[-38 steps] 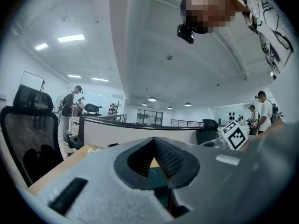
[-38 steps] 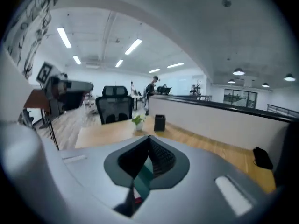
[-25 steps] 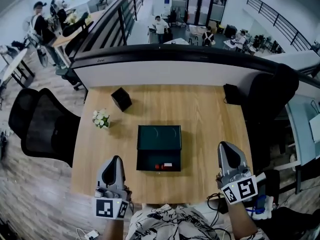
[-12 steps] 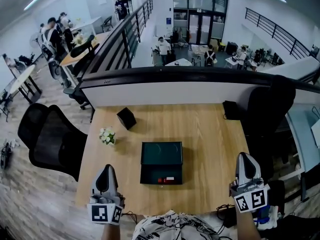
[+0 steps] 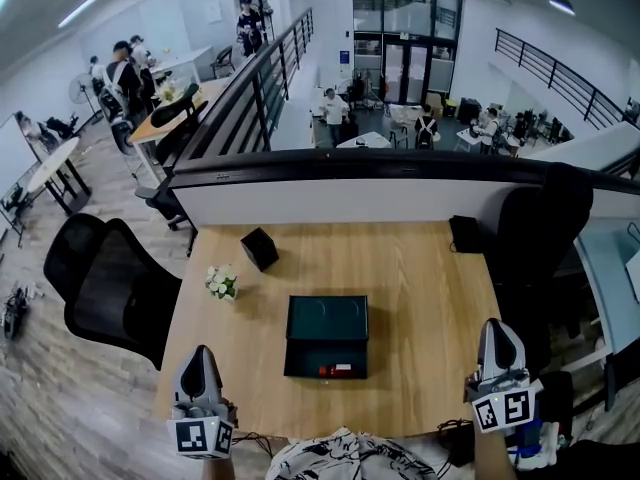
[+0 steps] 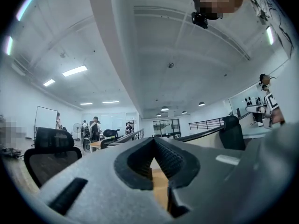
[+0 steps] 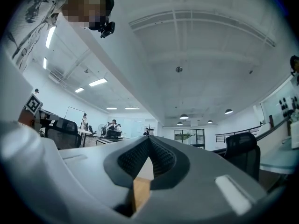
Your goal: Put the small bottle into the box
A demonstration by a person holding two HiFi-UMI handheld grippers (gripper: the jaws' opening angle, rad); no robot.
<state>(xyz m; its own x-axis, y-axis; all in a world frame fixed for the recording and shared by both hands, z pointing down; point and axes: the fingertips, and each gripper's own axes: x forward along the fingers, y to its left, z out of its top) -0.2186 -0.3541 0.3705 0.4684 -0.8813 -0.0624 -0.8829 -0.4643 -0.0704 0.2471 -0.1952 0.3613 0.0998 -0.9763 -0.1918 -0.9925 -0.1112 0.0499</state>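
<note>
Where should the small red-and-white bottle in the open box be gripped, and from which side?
Grip the small bottle across its middle, coming straight down from above. It seems to lie on its side along the near wall of the open box, so the walls likely block any level approach; close across its narrow width.

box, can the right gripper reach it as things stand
Probably yes: only bare table lies between the right gripper and the open box, with nothing in the way. Its jaws are shut.
</note>
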